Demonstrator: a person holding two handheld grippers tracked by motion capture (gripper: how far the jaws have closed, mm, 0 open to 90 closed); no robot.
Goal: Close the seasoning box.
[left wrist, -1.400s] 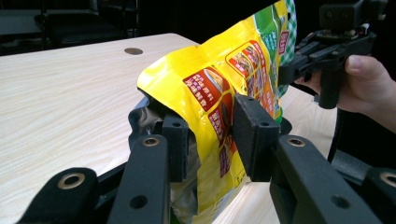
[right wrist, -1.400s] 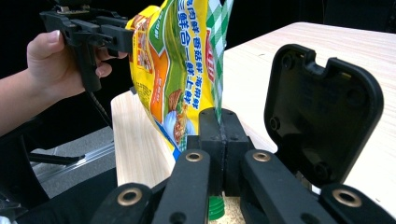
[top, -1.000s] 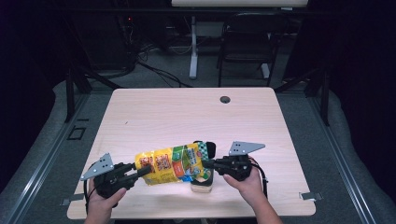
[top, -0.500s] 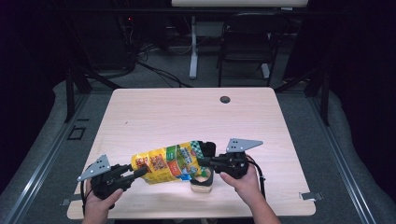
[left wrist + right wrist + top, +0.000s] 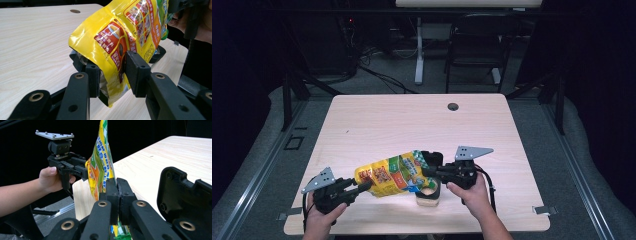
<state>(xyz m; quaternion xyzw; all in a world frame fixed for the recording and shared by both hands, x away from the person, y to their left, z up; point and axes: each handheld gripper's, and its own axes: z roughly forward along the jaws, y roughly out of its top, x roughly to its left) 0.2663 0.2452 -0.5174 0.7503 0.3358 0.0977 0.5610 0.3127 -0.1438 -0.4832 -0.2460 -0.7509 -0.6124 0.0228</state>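
Observation:
A yellow snack bag (image 5: pixel 387 175) hangs lengthwise above the table's front edge, stretched between both grippers. My left gripper (image 5: pixel 364 186) is shut on the bag's lower left end; in the left gripper view its pads (image 5: pixel 135 70) squeeze the crumpled yellow foil (image 5: pixel 117 32) from both sides. My right gripper (image 5: pixel 426 172) is shut on the green-printed right end. In the right gripper view its jaws (image 5: pixel 117 187) meet flat on the thin edge of the bag (image 5: pixel 100 162), and the left gripper (image 5: pixel 82 173) is seen holding the far end.
A small beige bowl (image 5: pixel 428 196) stands on the wooden table (image 5: pixel 412 125) directly beneath the bag's right end. A black plastic piece (image 5: pixel 433 159) lies just behind it. A round cable hole (image 5: pixel 453 106) is near the far edge. Dark floor and chairs surround the table.

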